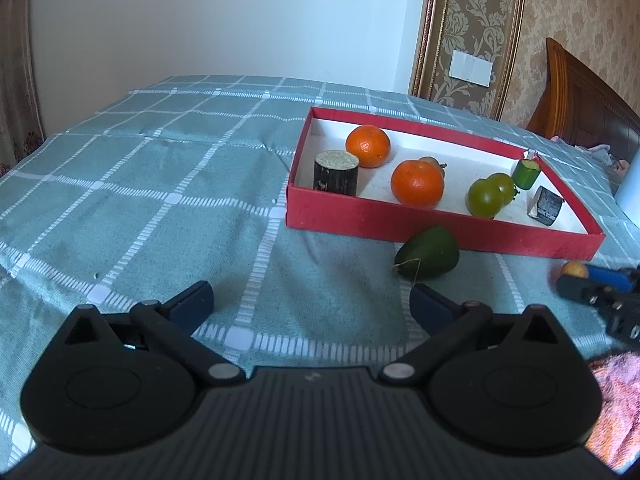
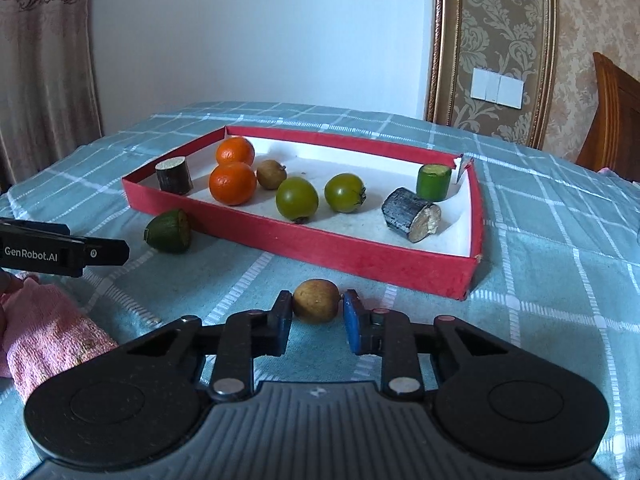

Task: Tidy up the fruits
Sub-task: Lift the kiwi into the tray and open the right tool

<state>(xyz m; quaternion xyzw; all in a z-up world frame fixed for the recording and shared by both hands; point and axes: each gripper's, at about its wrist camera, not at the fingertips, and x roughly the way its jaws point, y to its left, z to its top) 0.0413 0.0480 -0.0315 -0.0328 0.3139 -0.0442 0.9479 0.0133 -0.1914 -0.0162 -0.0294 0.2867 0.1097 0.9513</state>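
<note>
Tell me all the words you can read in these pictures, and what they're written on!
"GenRobot.AI" stands in white letters on the black side of the left tongs, seen from the right wrist view.
A small pale logo mark sits on the black body of each of the tongs, too small to read.
The red box, the fruits and the checked cloth carry no words.

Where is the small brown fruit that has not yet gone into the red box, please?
In the right wrist view, the brown fruit sits between the right gripper fingers on the checked cloth, just before the red box.
</note>
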